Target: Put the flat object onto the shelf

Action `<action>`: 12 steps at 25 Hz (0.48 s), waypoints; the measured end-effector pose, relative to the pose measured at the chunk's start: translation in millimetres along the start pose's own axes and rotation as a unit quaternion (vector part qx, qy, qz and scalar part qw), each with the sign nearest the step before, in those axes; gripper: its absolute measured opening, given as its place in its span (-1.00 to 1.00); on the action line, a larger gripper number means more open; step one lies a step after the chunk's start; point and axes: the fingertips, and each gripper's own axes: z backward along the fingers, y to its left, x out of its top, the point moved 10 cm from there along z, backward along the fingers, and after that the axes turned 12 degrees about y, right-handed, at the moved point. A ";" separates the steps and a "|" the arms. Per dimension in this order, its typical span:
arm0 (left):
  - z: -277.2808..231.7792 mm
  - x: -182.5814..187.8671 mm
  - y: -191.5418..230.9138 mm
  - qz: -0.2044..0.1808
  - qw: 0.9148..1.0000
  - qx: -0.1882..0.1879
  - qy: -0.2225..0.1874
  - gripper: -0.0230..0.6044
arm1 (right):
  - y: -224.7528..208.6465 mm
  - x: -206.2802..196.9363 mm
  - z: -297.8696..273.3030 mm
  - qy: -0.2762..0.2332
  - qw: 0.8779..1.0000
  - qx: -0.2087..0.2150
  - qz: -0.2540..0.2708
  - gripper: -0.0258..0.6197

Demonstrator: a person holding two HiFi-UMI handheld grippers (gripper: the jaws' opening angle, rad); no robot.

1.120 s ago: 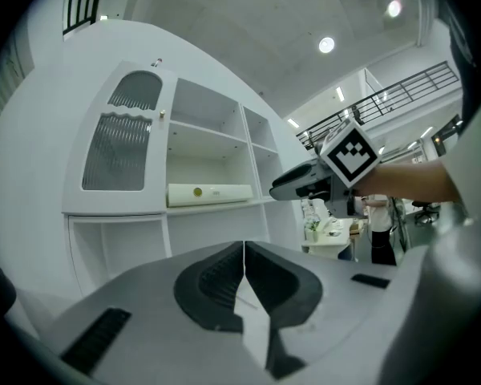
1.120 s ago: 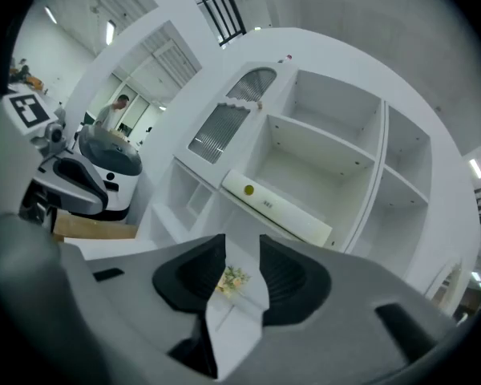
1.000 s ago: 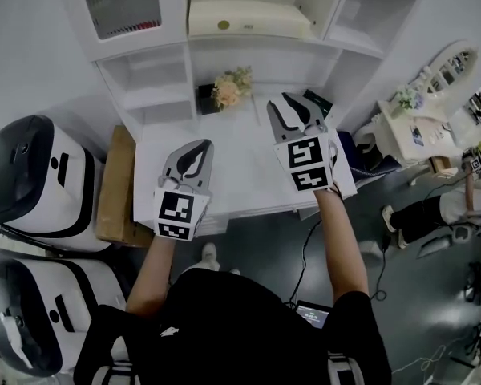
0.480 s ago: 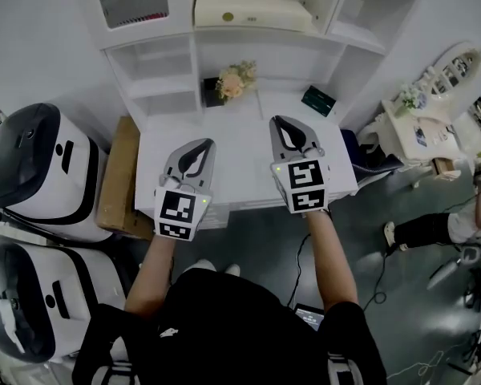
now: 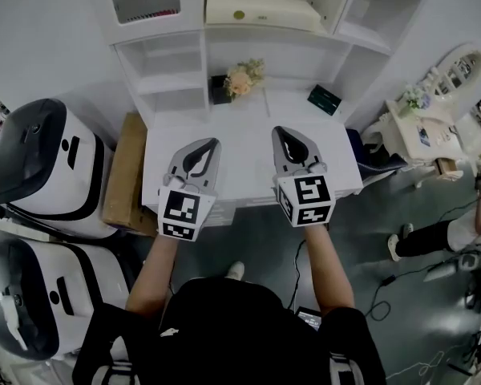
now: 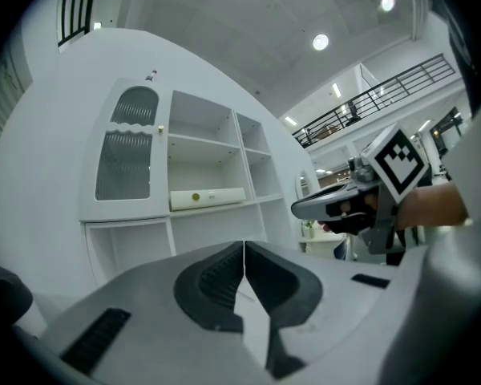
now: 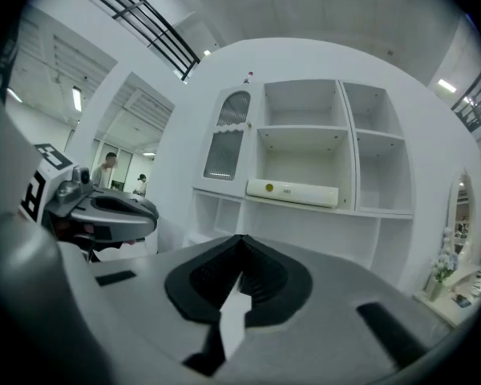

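A small dark flat object (image 5: 325,99) lies on the white desk top (image 5: 248,167) at its back right, below the shelf unit (image 5: 224,30). My right gripper (image 5: 279,131) hovers over the desk's front half, well short of the dark object. It is shut and empty; in the right gripper view its jaws (image 7: 242,239) meet with nothing between them. My left gripper (image 5: 214,142) hangs beside it on the left, also shut and empty (image 6: 244,245). A long cream box (image 5: 260,10) rests on an upper shelf.
A flower bouquet (image 5: 244,77) stands at the desk's back middle. Two large white machines (image 5: 40,167) and a cardboard box (image 5: 127,179) flank the desk on the left. A white side table (image 5: 421,119), a person's legs (image 5: 433,235) and floor cables lie to the right.
My right gripper drew back from the dark flat object toward the desk's front, and its jaws closed empty. The object stays at the back right. The left gripper barely moved.
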 end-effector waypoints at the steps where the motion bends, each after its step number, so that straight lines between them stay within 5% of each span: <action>1: 4.9 -1.8 1.7 0.000 1.000 -0.001 0.001 -0.90 | 5.3 -0.5 1.6 0.000 1.000 0.000 -0.003 -0.92; 12: 75.0 -17.6 10.5 0.004 1.000 -0.016 -0.011 -0.90 | 72.2 0.2 41.8 0.008 1.000 -0.015 -0.009 -0.92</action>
